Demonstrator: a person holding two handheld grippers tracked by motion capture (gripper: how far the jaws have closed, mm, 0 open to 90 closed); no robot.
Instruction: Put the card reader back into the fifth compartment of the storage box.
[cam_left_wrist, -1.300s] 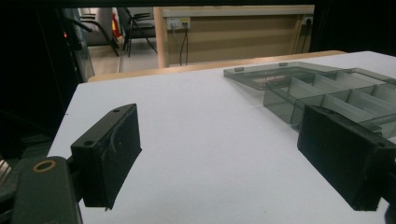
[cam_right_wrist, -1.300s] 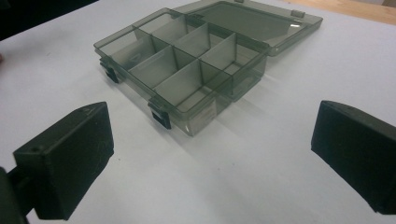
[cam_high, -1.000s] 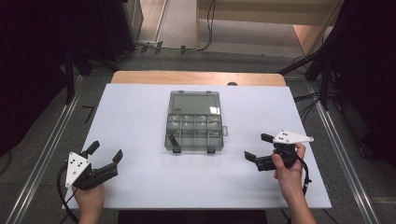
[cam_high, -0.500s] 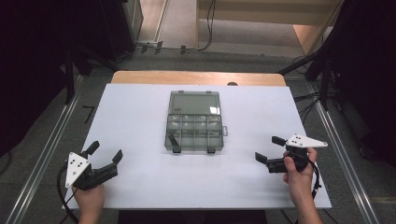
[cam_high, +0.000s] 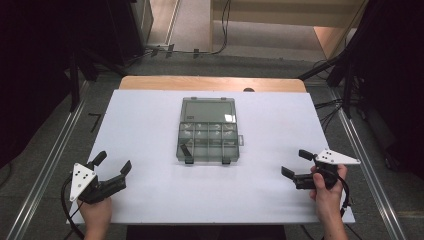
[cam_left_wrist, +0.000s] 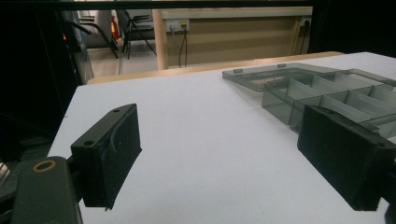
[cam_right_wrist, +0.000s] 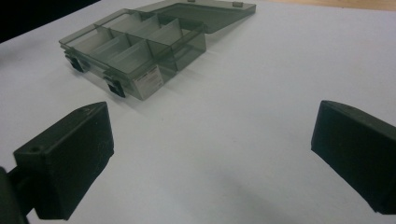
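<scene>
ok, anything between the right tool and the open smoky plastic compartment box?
Nothing: in the high view, bare white tabletop separates the right tool from the smoky plastic compartment box.

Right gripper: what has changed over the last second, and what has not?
The right gripper drew back from the box toward the table's right near corner, jaws open and empty throughout. Nothing was gripped or released. The left gripper stayed open at the near left, and the box stayed open mid-table.
</scene>
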